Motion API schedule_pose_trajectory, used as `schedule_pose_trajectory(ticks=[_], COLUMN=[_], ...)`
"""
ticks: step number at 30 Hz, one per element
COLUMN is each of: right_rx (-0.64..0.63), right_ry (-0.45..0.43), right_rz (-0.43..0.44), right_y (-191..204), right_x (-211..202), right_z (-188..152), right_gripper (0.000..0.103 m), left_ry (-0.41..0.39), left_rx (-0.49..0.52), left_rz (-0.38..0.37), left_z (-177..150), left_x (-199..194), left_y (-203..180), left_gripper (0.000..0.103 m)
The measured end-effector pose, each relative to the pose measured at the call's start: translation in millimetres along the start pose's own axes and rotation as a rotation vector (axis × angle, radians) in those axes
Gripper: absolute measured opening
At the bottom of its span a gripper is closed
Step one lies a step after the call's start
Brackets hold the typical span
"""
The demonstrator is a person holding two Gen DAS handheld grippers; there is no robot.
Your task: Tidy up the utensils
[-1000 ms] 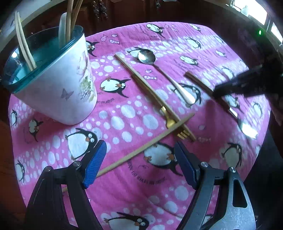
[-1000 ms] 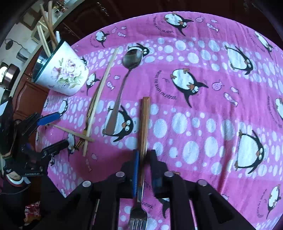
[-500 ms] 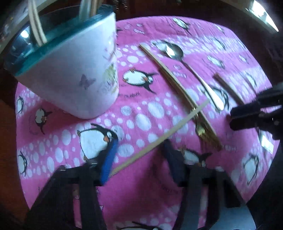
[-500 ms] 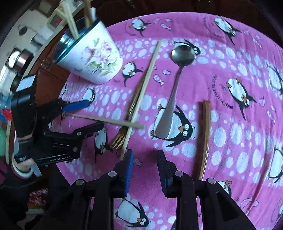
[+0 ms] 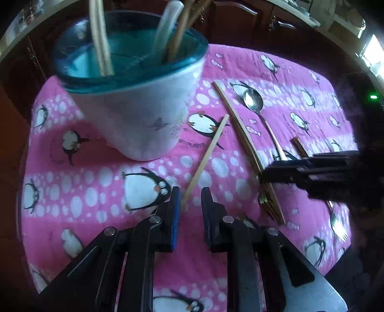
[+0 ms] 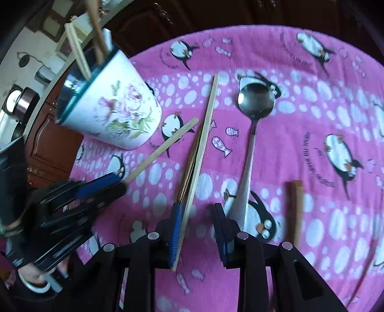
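A white flowered cup with a teal rim (image 5: pixel 134 100) (image 6: pixel 112 112) holds several chopsticks and utensils. My left gripper (image 5: pixel 189 199) (image 6: pixel 103 186) is shut on the near end of a pale chopstick (image 5: pixel 207 153) (image 6: pixel 163 146), which points toward the cup. My right gripper (image 6: pixel 199 216) (image 5: pixel 288 172) is open over a second chopstick (image 6: pixel 199 153) (image 5: pixel 242 134) lying beside a gold fork (image 6: pixel 188 168) (image 5: pixel 266 201). A steel spoon (image 6: pixel 252 134) (image 5: pixel 259 112) lies right of them.
A brown-handled fork (image 6: pixel 294 211) (image 5: pixel 336 223) lies at the right. Everything sits on a pink penguin cloth (image 6: pixel 300 120) (image 5: pixel 91 192) over a round table. Dark wooden cabinets (image 5: pixel 240 21) stand behind.
My left gripper closed on the chopstick and lifted and swung it toward the cup. My right gripper let go of the brown-handled fork, opened and moved left over the second chopstick and gold fork.
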State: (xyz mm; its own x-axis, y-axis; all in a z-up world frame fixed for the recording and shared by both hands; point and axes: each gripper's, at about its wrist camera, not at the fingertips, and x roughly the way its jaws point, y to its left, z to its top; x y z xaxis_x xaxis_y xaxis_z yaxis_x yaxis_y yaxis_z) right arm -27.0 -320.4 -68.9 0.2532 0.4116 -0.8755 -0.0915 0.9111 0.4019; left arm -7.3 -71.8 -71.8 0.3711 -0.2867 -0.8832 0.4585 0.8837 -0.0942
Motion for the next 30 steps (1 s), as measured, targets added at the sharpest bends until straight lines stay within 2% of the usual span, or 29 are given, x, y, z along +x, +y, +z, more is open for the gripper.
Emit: schedule_pose_trajectory(ticks=[2,4,6,10,11,15,19,24,26,30], right_rx=[0.013,0.033,0.044,0.082,0.081,0.092,0.068,0.073,0.087,0.066], right_ry=[0.002,0.006,0.002,-0.007,-0.006,-0.105,-0.058,-0.013,-0.014,-0.003], right_rz=[0.009,0.044,0.061,0.18,0.188,0.056,-0.007,-0.008,0.009,-0.011], right_y=[-2.6,-7.0,-8.9,-3.2,-0.1,0.8,-0.8,-6.1,-8.2,-5.2], right_x=[0.5,-3.9,-9.4,-28.9,-30.5,-39.7,-25.7,-5.4,-4.3,1.8], right_z=[1.3,0.3,-2.6,-16.4,-18.7,-17.9,-6.0,-0.2,0.0,2.4], right_gripper=[0.015,0.002,0.0,0.0,0.0,0.0,0.007,0.009,0.015,0.015], left_ry=[-0.009,-0.013,-0.018,-0.03,-0.032,-0.04,-0.035,-0.028,-0.027,-0.022], left_rx=[-0.006,-0.012,-0.015,-0.028,-0.031,-0.043,-0.05,-0.069,-0.064,-0.064], left_rz=[0.004,0.006,0.014,0.022,0.026,0.03,0.025,-0.004,-0.004,-0.009], left_z=[-1.0,-1.5,-2.1,-2.9,-2.2,-3.5,-6.1,-6.1,-5.6,-3.1], left_x=[-6.5,-10.4,-13.7,-21.2,-22.8,-27.5,-25.3,-21.2,-19.6,-14.9], left_y=[6.1,13.3,17.9,28.8,31.3,36.6,36.3,33.4,30.9,26.8], left_gripper=[0.016,0.016,0.016,0.017,0.017,0.017,0.018,0.025,0.031,0.032])
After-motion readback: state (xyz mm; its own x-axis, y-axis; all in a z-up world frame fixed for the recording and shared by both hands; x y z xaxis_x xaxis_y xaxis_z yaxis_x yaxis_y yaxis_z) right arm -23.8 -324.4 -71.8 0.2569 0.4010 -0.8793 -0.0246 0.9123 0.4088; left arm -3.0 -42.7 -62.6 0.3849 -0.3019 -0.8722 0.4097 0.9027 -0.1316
